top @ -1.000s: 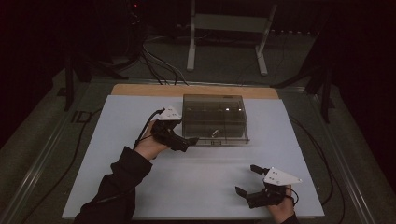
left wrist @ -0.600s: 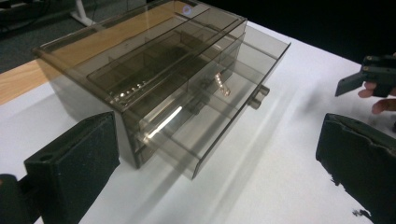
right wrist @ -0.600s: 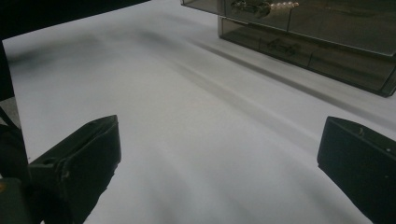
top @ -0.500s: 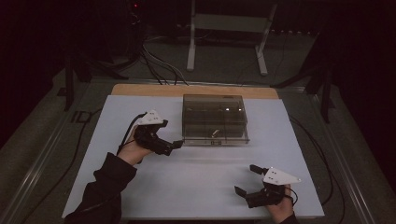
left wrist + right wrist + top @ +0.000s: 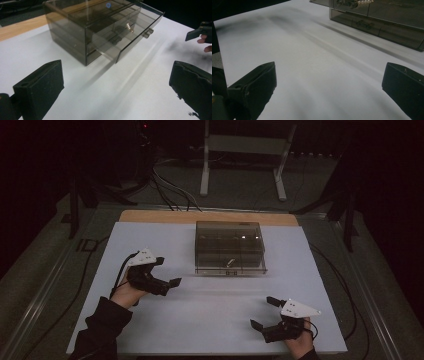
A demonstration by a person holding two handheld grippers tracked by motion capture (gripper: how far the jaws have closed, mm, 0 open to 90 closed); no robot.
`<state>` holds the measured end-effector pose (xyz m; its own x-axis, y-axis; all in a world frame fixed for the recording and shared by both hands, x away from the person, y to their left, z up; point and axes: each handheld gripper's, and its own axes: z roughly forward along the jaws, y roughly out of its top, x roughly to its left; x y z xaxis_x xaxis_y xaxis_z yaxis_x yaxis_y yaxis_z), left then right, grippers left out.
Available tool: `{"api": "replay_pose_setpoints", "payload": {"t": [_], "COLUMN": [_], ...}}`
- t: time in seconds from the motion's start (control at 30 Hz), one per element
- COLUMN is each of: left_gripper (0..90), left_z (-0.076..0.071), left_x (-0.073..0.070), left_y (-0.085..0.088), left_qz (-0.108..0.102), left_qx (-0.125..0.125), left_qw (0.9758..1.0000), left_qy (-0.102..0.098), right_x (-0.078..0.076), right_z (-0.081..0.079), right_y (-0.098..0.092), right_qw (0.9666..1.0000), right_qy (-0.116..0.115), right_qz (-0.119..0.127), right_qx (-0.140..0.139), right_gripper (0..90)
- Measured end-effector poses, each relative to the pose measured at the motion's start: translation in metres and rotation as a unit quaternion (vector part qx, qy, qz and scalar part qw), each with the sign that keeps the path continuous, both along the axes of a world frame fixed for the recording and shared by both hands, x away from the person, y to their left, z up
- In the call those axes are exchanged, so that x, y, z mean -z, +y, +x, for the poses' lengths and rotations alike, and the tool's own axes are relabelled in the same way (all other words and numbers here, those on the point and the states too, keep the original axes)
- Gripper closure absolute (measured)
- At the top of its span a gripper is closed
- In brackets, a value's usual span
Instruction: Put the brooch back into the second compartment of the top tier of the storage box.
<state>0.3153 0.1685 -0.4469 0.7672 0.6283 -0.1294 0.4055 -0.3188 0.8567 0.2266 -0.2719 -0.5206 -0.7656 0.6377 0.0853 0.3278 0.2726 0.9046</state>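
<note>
A smoky see-through drawer box [image 5: 229,247] stands at the middle back of the white table top [image 5: 210,320]. In the left gripper view the box [image 5: 82,27] has one drawer front [image 5: 136,40] standing out a little, with a small knob on it. My left gripper [image 5: 168,272] is open and holds nothing, left of the box's front and apart from it; its jaws [image 5: 117,85] are spread wide. Near the front right edge my right gripper [image 5: 264,312] is open too. In the right gripper view [image 5: 329,87] the box [image 5: 387,20] lies far ahead, with a string of pearl-like beads [image 5: 365,2] inside.
A bare wooden strip [image 5: 150,216] runs along the table's far edge. Cables [image 5: 170,190] and a metal stand [image 5: 245,150] are on the dark floor behind. The other gripper's jaw and fingers [image 5: 200,35] show at the far right of the left gripper view.
My left gripper has drawn back from the box's front left corner, to the left and slightly toward the person. The right gripper has hardly moved.
</note>
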Motion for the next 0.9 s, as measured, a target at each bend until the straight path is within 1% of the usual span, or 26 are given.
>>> {"api": "replay_pose_setpoints", "payload": {"t": [0.07, 0.13, 0.17, 0.27, 0.33, 0.4, 0.43, 0.53, 0.57, 0.63, 0.73, 0.87, 0.9], "left_gripper": [0.5, 0.5, 0.6, 0.5, 0.5, 0.5, 0.5, 0.6, 0.5, 0.6, 0.6, 0.5, 0.6], "left_z": [-0.003, -0.006, -0.008, -0.013, -0.018, -0.021, -0.023, -0.03, -0.032, -0.038, -0.045, -0.056, -0.059], "left_x": [0.005, 0.011, 0.014, 0.023, 0.028, 0.032, 0.033, 0.039, 0.041, 0.045, 0.051, 0.057, 0.059], "left_y": [0.005, 0.01, 0.012, 0.018, 0.02, 0.022, 0.024, 0.03, 0.031, 0.034, 0.038, 0.045, 0.046], "left_qz": [-0.003, -0.004, -0.005, -0.008, -0.004, -0.003, -0.005, -0.012, -0.01, -0.006, 0.007, 0.006, 0.003], "left_qx": [-0.003, -0.008, -0.008, -0.009, -0.008, -0.008, -0.009, -0.014, -0.014, -0.014, -0.021, -0.03, -0.033], "left_qw": [1.0, 1.0, 0.9999, 0.9999, 0.9999, 0.9999, 0.9999, 0.9998, 0.9998, 0.9999, 0.9997, 0.9995, 0.9994], "left_qy": [0.004, 0.003, 0.007, 0.009, 0.007, 0.011, 0.007, 0.01, 0.009, 0.001, -0.006, -0.005, -0.009], "right_x": [-0.001, 0.0, 0.0, 0.0, 0.0, 0.0, 0.0, 0.0, 0.0, -0.001, 0.0, -0.001, 0.0], "right_z": [0.0, 0.0, 0.0, 0.0, 0.0, 0.0, 0.0, 0.0, 0.0, -0.001, 0.0, 0.0, 0.0], "right_y": [0.0, 0.0, 0.0, 0.0, 0.0, 0.0, 0.0, 0.0, 0.0, 0.001, 0.0, 0.0, -0.001], "right_qw": [1.0, 1.0, 1.0, 1.0, 1.0, 1.0, 1.0, 1.0, 1.0, 1.0, 1.0, 1.0, 1.0], "right_qy": [-0.002, -0.001, 0.0, -0.002, 0.001, -0.001, -0.002, -0.001, -0.001, -0.001, 0.0, -0.002, -0.002], "right_qz": [0.0, -0.001, -0.001, 0.0, -0.001, -0.001, 0.0, -0.001, 0.0, 0.0, -0.001, -0.002, -0.002], "right_qx": [0.0, 0.0, 0.0, 0.0, 0.0, 0.0, -0.001, -0.001, -0.001, -0.001, -0.002, -0.003, -0.003], "right_gripper": [0.0, 0.0, 0.0, 0.0, 0.0, 0.0, 0.0, 0.0, 0.0, 0.0, 0.0, 0.0, 0.0]}}
